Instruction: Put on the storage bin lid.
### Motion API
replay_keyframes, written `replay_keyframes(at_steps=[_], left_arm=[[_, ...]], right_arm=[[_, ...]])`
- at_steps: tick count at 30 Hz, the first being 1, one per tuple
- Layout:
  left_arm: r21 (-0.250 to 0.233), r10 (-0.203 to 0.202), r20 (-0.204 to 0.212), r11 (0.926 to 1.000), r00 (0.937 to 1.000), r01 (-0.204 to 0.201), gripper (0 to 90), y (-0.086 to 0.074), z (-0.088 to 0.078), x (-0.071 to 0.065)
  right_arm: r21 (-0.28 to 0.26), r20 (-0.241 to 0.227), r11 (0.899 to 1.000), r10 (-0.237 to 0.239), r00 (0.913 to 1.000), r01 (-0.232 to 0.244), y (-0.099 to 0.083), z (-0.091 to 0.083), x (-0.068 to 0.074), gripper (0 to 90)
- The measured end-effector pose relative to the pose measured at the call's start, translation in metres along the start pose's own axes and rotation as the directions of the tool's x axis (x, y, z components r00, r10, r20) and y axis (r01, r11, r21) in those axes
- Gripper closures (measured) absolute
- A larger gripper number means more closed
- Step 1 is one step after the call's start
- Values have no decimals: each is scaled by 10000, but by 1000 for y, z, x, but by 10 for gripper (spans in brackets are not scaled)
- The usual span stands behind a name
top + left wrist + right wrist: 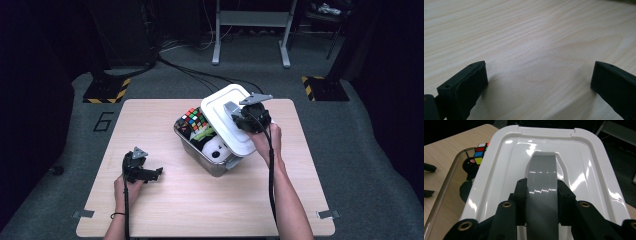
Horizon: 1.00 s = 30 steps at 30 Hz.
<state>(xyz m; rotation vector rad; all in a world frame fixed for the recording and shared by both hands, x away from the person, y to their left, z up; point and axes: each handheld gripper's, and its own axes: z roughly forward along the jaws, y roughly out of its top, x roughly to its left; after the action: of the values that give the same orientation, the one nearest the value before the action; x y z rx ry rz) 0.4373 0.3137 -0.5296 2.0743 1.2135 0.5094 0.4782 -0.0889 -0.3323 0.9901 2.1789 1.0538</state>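
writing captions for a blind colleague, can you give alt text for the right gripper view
The right gripper has its black fingers shut on the grey handle of a glossy white lid, which sits askew over a clear bin. A Rubik's cube shows through the bin's open side.

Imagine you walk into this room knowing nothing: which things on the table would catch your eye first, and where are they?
First, the white lid held askew over the clear bin mid-table, the right gripper shut on its grey handle. Next, the bright puzzle cube in the bin's uncovered far corner, with a white soft toy nearer the person. The left gripper rests open on the bare wooden table at the near left.
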Motion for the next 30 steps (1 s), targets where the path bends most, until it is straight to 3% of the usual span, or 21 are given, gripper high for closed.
replay_keyframes(at_steps=[14, 30], left_arm=[[117, 129, 21, 9998, 9999, -129, 6, 0, -1, 1], [-19, -96, 38, 10000, 9999, 96, 6, 0, 0, -1]], right_arm=[[-27, -862, 10000, -95, 9962, 93, 9, 21, 24, 668], [106, -1516, 9999, -84, 9884, 101, 5, 47, 47, 668]])
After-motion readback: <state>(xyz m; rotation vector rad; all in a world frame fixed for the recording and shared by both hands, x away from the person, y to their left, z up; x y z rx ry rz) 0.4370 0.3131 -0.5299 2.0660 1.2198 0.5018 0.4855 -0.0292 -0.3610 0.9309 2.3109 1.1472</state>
